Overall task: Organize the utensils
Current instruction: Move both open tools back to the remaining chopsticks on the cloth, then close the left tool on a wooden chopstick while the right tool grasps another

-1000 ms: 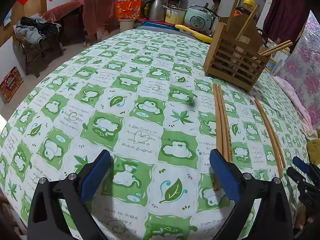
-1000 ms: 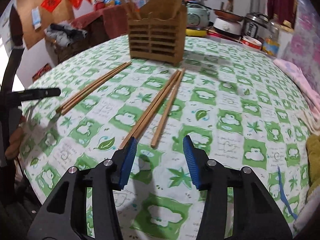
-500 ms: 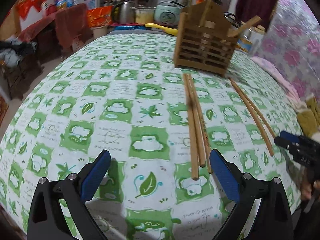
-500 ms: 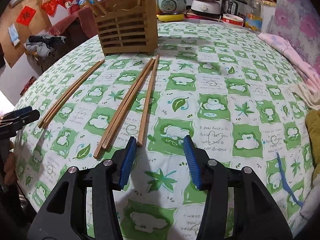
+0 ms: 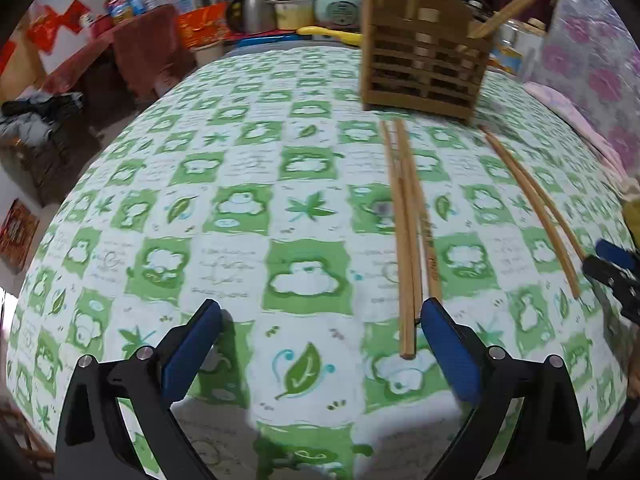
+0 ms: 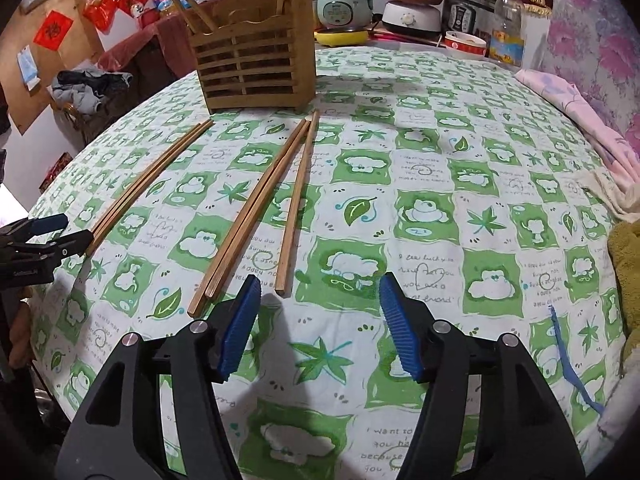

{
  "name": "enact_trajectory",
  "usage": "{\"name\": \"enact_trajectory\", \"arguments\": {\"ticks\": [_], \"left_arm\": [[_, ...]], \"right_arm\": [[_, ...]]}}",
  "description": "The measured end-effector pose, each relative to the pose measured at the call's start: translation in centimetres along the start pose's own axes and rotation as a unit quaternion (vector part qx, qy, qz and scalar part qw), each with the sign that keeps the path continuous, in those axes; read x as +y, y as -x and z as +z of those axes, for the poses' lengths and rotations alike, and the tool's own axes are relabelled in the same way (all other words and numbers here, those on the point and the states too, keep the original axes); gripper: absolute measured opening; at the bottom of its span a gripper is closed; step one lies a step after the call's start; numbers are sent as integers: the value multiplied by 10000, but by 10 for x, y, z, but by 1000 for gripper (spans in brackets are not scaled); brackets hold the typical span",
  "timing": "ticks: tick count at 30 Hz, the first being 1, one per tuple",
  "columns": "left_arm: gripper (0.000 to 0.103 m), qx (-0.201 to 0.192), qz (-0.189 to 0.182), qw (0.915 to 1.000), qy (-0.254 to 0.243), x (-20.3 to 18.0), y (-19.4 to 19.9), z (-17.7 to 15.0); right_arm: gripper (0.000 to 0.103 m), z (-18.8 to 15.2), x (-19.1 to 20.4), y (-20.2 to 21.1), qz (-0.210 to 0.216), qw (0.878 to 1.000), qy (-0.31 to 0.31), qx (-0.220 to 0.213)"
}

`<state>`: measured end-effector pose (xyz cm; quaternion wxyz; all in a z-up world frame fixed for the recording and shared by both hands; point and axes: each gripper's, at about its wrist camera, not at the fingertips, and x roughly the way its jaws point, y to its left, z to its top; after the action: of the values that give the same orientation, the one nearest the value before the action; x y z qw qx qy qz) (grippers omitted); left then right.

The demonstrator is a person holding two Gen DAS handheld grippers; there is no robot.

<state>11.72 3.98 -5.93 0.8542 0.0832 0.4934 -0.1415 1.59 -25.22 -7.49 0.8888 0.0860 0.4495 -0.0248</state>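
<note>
Wooden chopsticks lie on the green-and-white tablecloth in front of a slatted wooden utensil holder (image 5: 424, 64), which also shows in the right wrist view (image 6: 256, 68) with a few chopsticks standing in it. In the left wrist view three chopsticks (image 5: 408, 240) lie together by my right finger, and a pair (image 5: 536, 208) lies further right. In the right wrist view a group of three (image 6: 256, 212) lies ahead of my left finger, with a pair (image 6: 148, 184) at the left. My left gripper (image 5: 320, 348) is open and empty. My right gripper (image 6: 320, 320) is open and empty.
The table (image 6: 480, 200) is round with its near edge just under both grippers. Rice cookers, pots and bottles (image 6: 460, 12) crowd the far side. A pink cloth (image 6: 580, 120) and a yellow towel (image 6: 628, 264) lie at the right edge. The other gripper shows at the left (image 6: 36, 240).
Both grippers have moved toward the chopsticks. The right gripper's jaws have opened wider. The left gripper's right finger now sits beside the ends of the three chopsticks.
</note>
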Motion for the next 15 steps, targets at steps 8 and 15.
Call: {"name": "enact_trajectory", "arguments": {"ticks": [8,15], "left_arm": [[97,-193,59,9973,707,25,5,3],[60,-356,28,9992,157,4,9,-1]], "right_arm": [[61,0,-4,4,16,9999,-110,-86],[61,0,-5,3,39,9999,-126,-94]]}}
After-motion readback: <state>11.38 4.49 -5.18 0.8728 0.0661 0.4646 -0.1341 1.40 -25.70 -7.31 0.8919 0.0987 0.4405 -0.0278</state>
